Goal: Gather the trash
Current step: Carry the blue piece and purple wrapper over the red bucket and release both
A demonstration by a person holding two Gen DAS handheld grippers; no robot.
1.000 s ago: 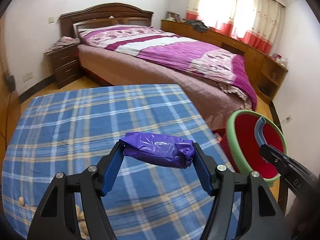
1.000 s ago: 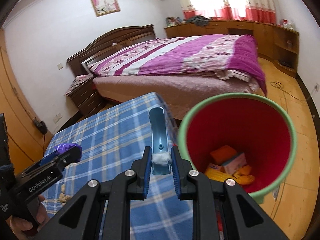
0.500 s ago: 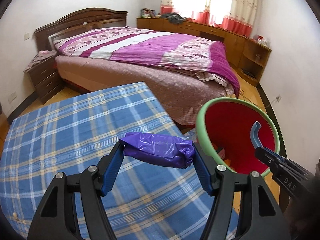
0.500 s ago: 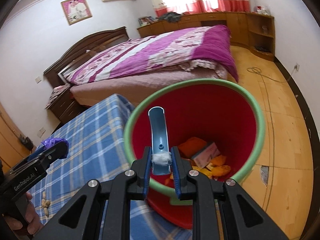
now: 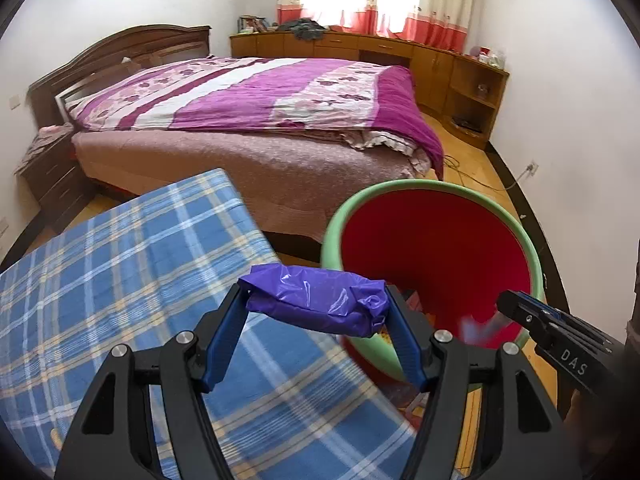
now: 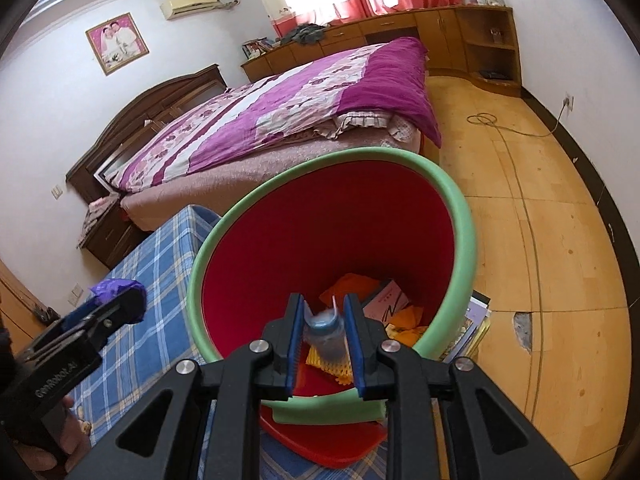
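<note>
Over the open mouth of a red bin (image 6: 320, 220) with a green rim, the right gripper (image 6: 323, 332) is seen from its own camera, pointing down into the bin. Between its jaws a small blue plastic piece (image 6: 325, 334) is blurred, apparently slipping loose; the jaws are opening, and the pads no longer look pressed on it. Orange wrappers and a small carton are seen on the bin's floor directly beneath.

From the left camera, the left gripper (image 5: 316, 304) is shown clamped on a crumpled purple bag (image 5: 316, 302), which is held crosswise, its long axis running from one finger to the other. This bag hangs above the edge of a blue checked cloth (image 5: 120, 280), just beside the bin's near rim (image 5: 332, 232) and not yet over the opening. The bin lies ahead and to the right of the left gripper.

The right gripper is judged nearer the bin, already above it. A short sideways carry toward the bin is judged necessary before the purple bag can be released.
</note>
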